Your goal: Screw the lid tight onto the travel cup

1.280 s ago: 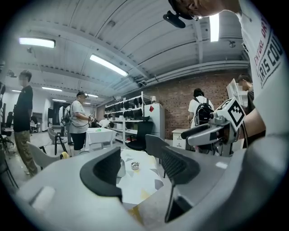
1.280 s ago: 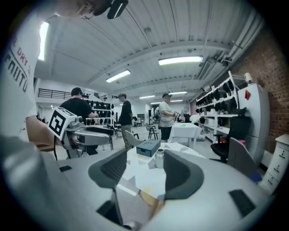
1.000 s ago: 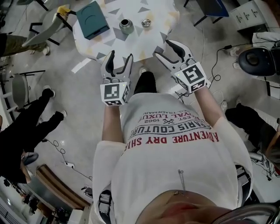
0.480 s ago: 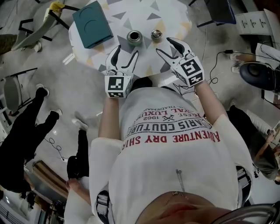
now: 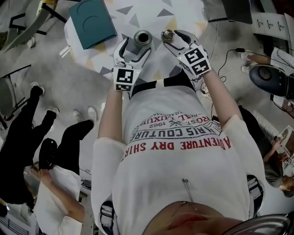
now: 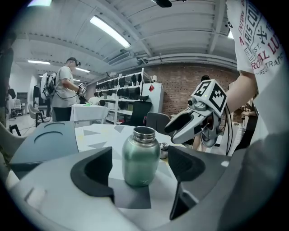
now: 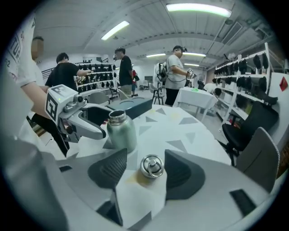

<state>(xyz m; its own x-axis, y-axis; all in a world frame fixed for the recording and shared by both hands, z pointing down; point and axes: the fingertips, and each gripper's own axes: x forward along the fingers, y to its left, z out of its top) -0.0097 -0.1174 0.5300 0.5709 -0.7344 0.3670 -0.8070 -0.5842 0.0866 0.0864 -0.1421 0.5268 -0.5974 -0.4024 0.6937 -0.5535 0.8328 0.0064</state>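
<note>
The green metal travel cup (image 5: 142, 38) stands upright and uncapped on the white patterned table (image 5: 151, 13). Its silver lid (image 5: 167, 34) lies just to the cup's right. My left gripper (image 5: 135, 47) straddles the cup (image 6: 141, 156); its jaws are opening, and both pads (image 6: 95, 169) stand clear of the cup's sides. My right gripper (image 5: 174, 38) is open around the lid (image 7: 151, 167), with a gap on each side. The cup (image 7: 120, 131) and my left gripper (image 7: 76, 116) show at the left in the right gripper view. In the left gripper view my right gripper (image 6: 198, 119) shows beyond the cup.
A teal box (image 5: 92, 20) lies on the table's left part. Several people stand around the table, one close at the left (image 5: 27, 137). Black office chairs (image 7: 253, 131) stand beyond the table's far side, and cables run across the floor at right.
Both grippers have moved forward from the table's near edge. The left one now brackets the cup with wider jaws, and the right one brackets the lid.
</note>
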